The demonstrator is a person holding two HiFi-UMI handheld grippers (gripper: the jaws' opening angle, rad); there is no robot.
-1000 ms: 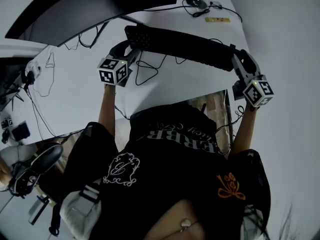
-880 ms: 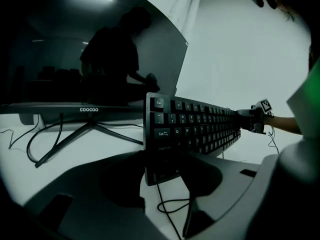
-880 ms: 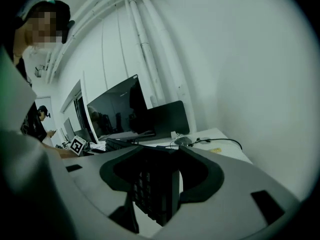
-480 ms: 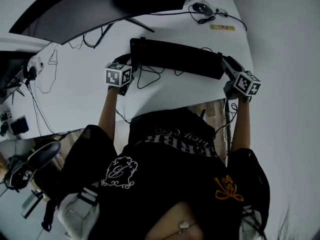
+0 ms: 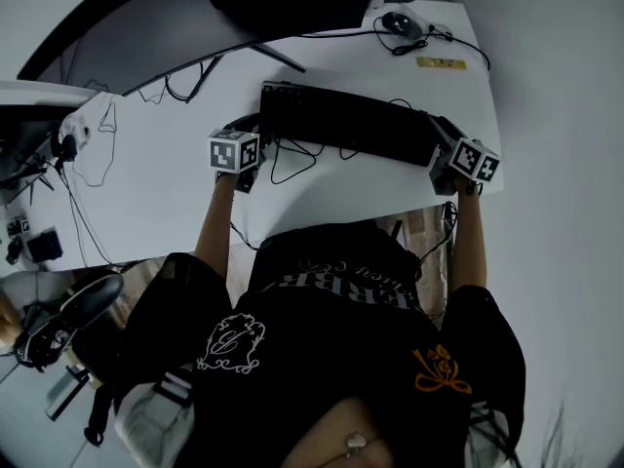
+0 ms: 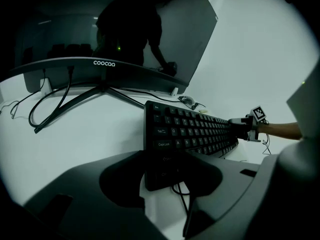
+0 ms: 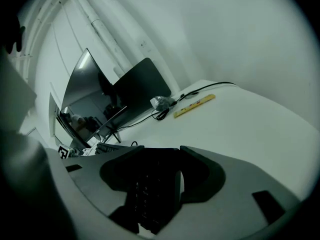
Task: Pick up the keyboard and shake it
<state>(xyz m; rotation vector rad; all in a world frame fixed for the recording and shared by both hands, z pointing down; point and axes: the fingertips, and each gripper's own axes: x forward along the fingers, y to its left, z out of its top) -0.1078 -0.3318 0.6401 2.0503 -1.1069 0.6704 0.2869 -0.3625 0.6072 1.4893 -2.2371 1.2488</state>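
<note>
Black keyboard (image 5: pixel 346 125) stretches near the table's (image 5: pixel 322 188) front edge. Its left end sits clamped in the left hand-held gripper (image 6: pixel 167 164), its right end in the right hand-held gripper (image 7: pixel 157 169).

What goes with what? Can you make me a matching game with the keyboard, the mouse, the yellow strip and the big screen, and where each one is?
Things:
1. keyboard
2. mouse
3. yellow strip
4. monitor

Places:
A. standing along the back of the desk
B. lying flat near the desk's right edge
C. clamped between the left gripper and the right gripper
D. in the desk's far right corner

Pairs: 1-C, 2-D, 3-B, 4-A
</note>
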